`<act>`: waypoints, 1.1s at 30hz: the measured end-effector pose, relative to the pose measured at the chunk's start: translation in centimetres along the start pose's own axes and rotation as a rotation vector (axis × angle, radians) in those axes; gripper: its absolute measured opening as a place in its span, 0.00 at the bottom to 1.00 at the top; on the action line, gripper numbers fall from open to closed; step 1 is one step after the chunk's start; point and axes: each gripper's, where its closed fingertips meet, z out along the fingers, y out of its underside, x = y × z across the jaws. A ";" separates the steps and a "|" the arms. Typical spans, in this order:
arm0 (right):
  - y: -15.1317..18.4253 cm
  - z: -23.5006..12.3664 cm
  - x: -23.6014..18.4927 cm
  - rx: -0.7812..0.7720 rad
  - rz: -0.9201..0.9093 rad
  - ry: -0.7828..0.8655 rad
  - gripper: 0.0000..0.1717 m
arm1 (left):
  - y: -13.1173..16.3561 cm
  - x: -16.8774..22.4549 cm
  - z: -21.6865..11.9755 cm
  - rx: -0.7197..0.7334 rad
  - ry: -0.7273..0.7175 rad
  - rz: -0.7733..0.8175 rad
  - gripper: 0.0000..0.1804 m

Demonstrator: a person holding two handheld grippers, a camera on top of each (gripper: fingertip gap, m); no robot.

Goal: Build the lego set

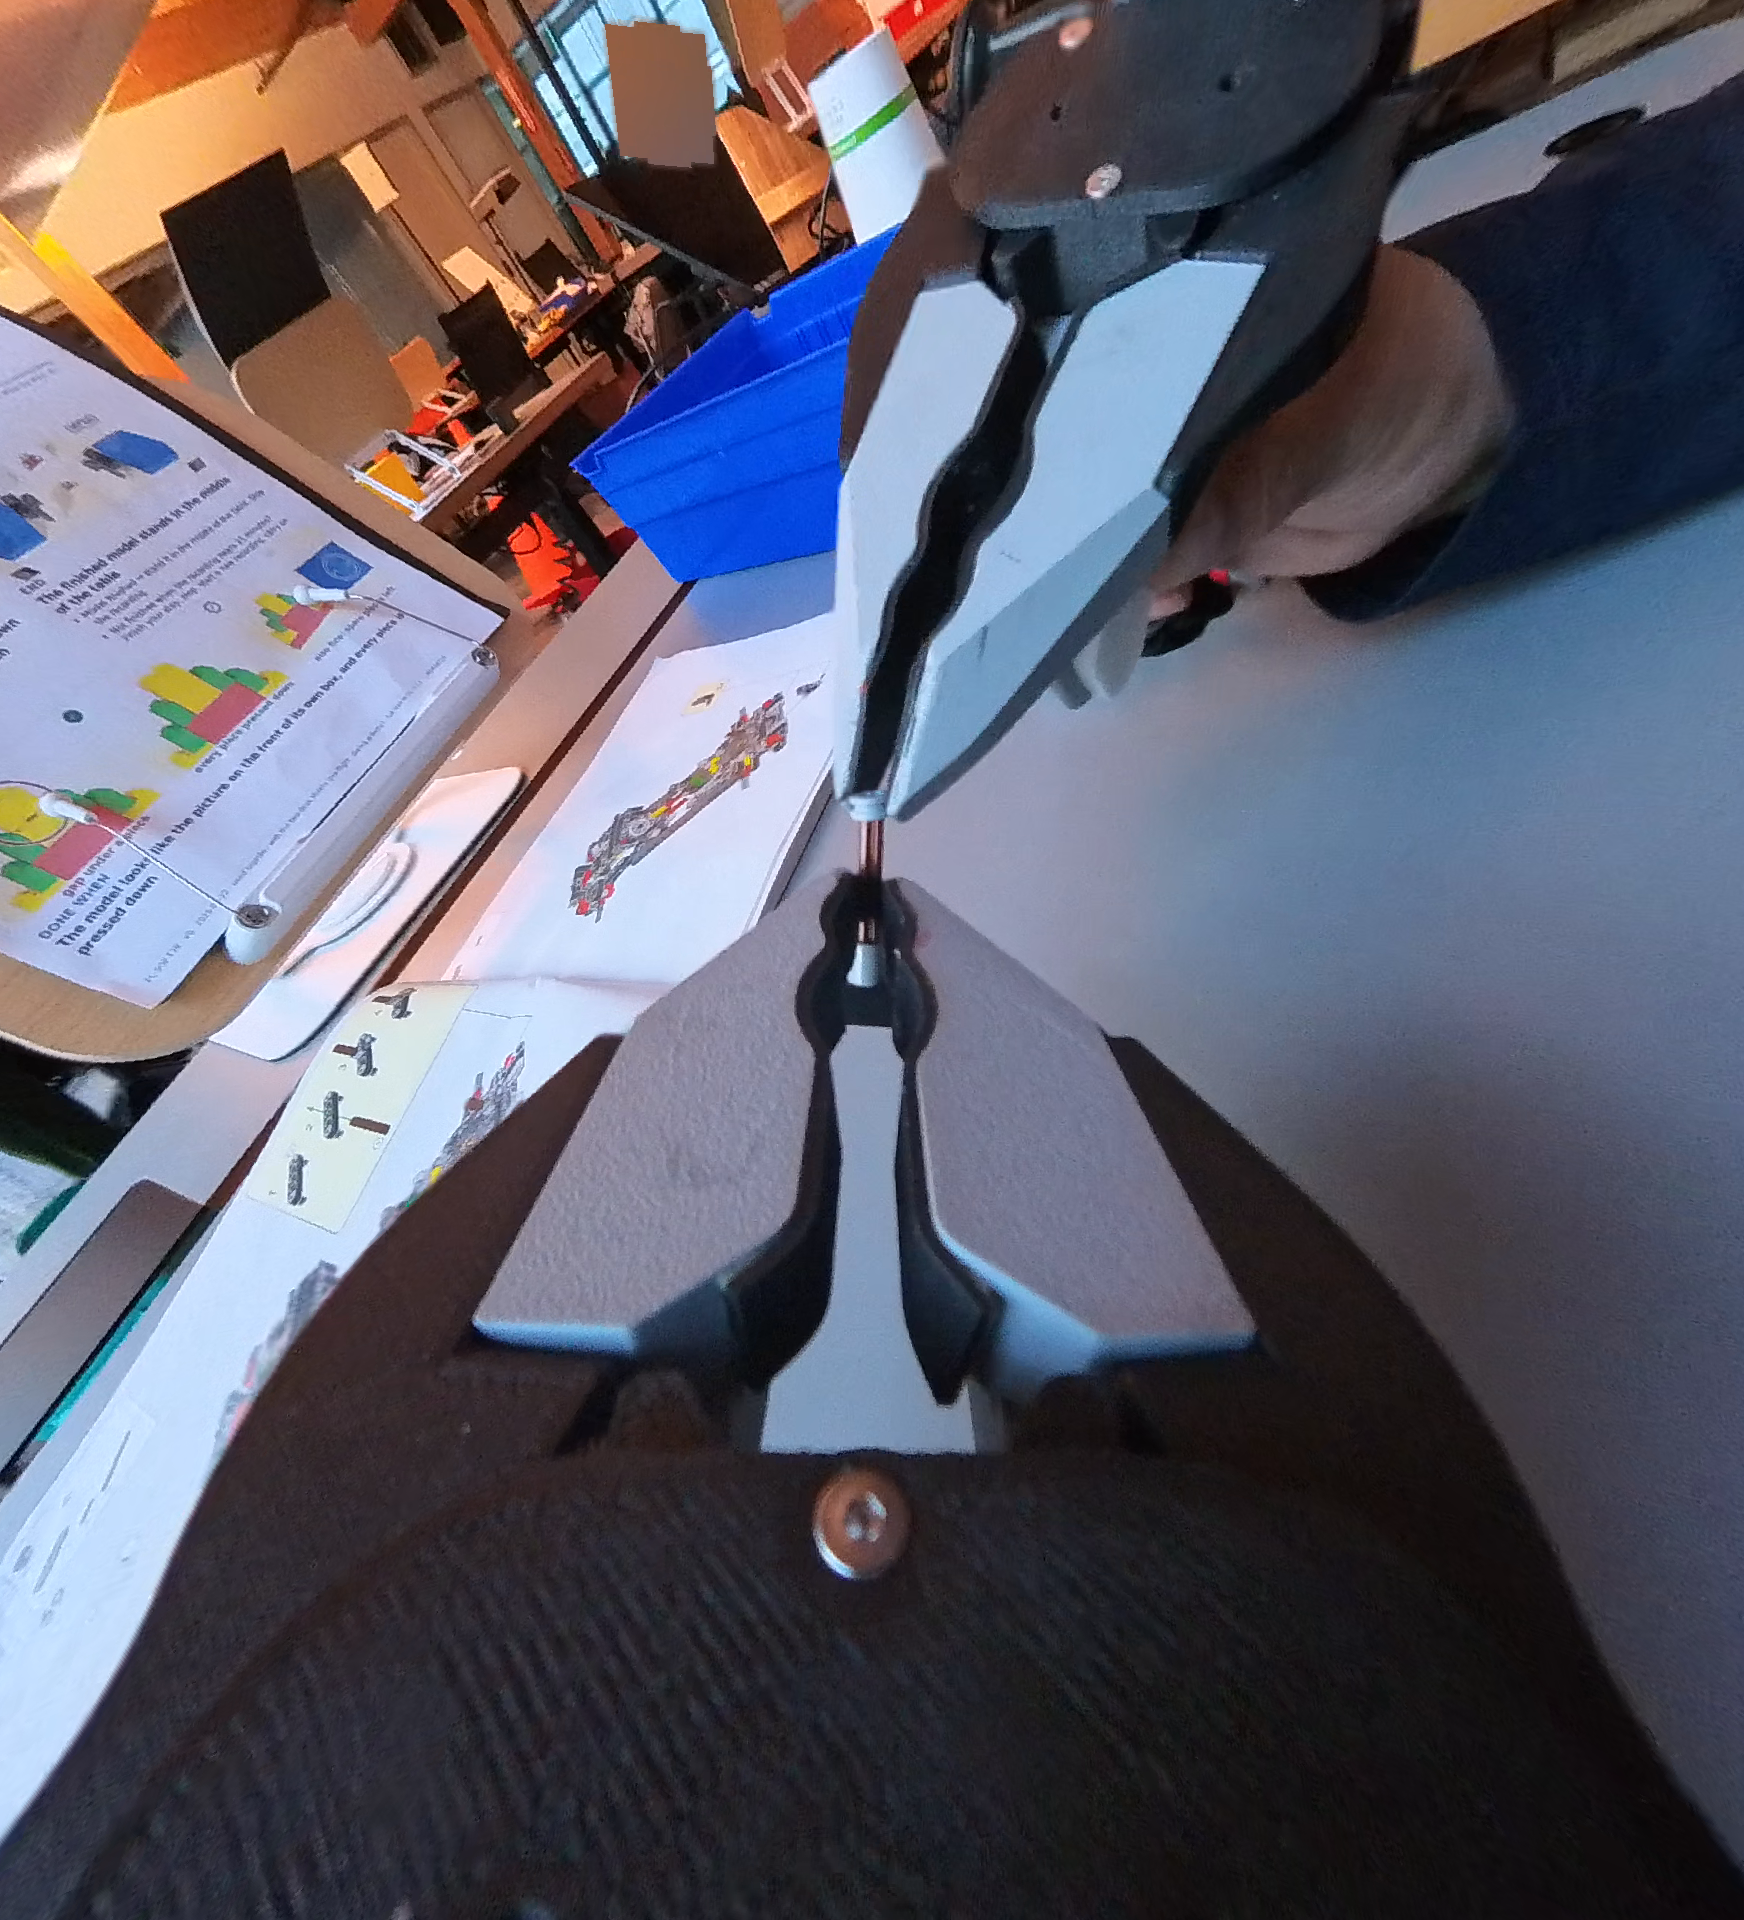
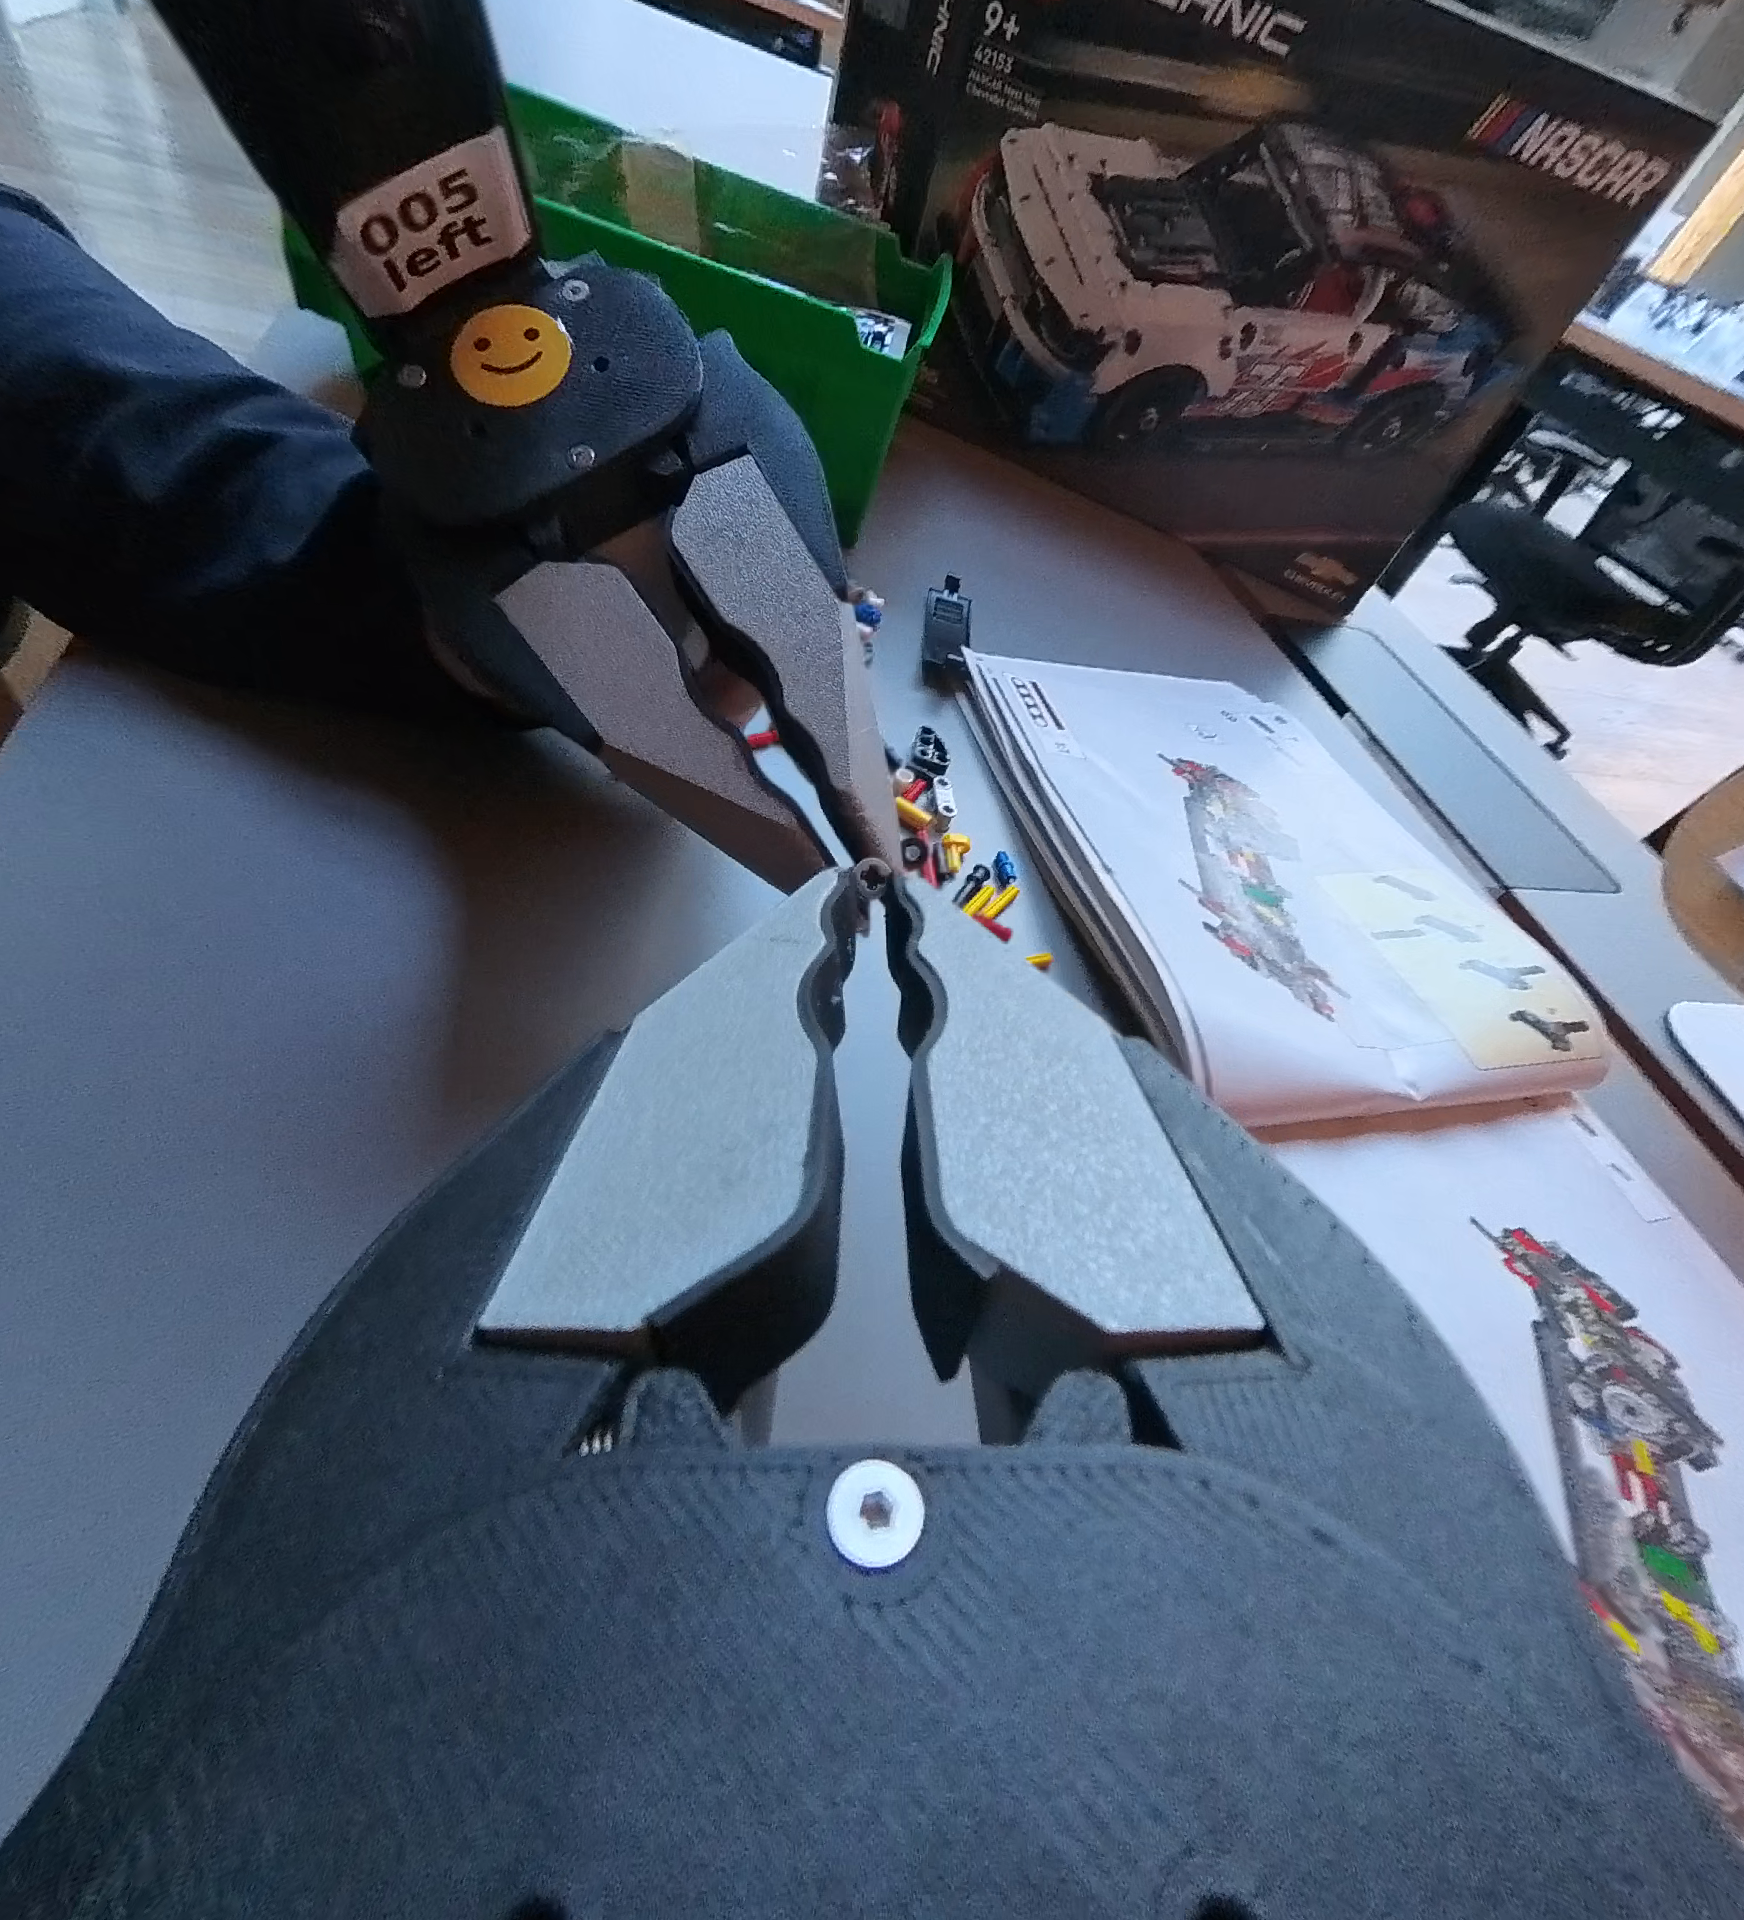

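In the left wrist view my left gripper (image 1: 868,896) is shut on a thin brown axle (image 1: 873,847). A small grey sleeve (image 1: 866,961) sits on the axle in the hollow behind the fingertips. My right gripper (image 1: 873,805) comes down from above, tip to tip with the left. It is shut on a light grey bush (image 1: 866,802) at the axle's far end. In the right wrist view my right gripper (image 2: 873,894) grips that bush (image 2: 870,878), whose cross-shaped hole faces the camera. The left gripper (image 2: 863,847) meets it from the upper left. Both are held above the grey table (image 1: 1367,935).
Several small loose pins and connectors (image 2: 961,842) lie beside an open instruction booklet (image 2: 1263,883). A black piece (image 2: 946,623), a green bin (image 2: 795,312) and the set's box (image 2: 1242,291) stand behind. A blue bin (image 1: 733,457) and a board with a printed sheet (image 1: 120,675) are to the left. My left and right fingertips are right by each other.
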 end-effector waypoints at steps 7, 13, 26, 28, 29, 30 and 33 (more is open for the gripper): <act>0.8 0.1 0.0 0.017 0.189 -0.121 0.02 | 0.6 0.2 0.3 -0.042 -0.002 0.032 0.01; 1.6 0.4 0.5 -0.004 0.268 -0.134 0.02 | 1.4 0.2 0.9 -0.099 0.020 -0.113 0.01; 6.5 2.0 -0.4 -0.248 0.568 -0.256 0.02 | 6.0 2.3 1.8 -0.403 0.137 -0.257 0.00; 7.0 2.2 -0.6 -0.278 0.612 -0.279 0.02 | 6.5 2.6 1.8 -0.438 0.152 -0.267 0.01; 7.1 2.2 -0.6 -0.282 0.627 -0.285 0.02 | 6.6 2.7 1.8 -0.444 0.155 -0.271 0.01; 7.2 2.3 -0.7 -0.286 0.640 -0.291 0.02 | 6.7 2.7 1.8 -0.445 0.159 -0.276 0.01; 7.4 2.3 -0.8 -0.297 0.679 -0.316 0.02 | 6.8 2.8 1.7 -0.453 0.170 -0.277 0.01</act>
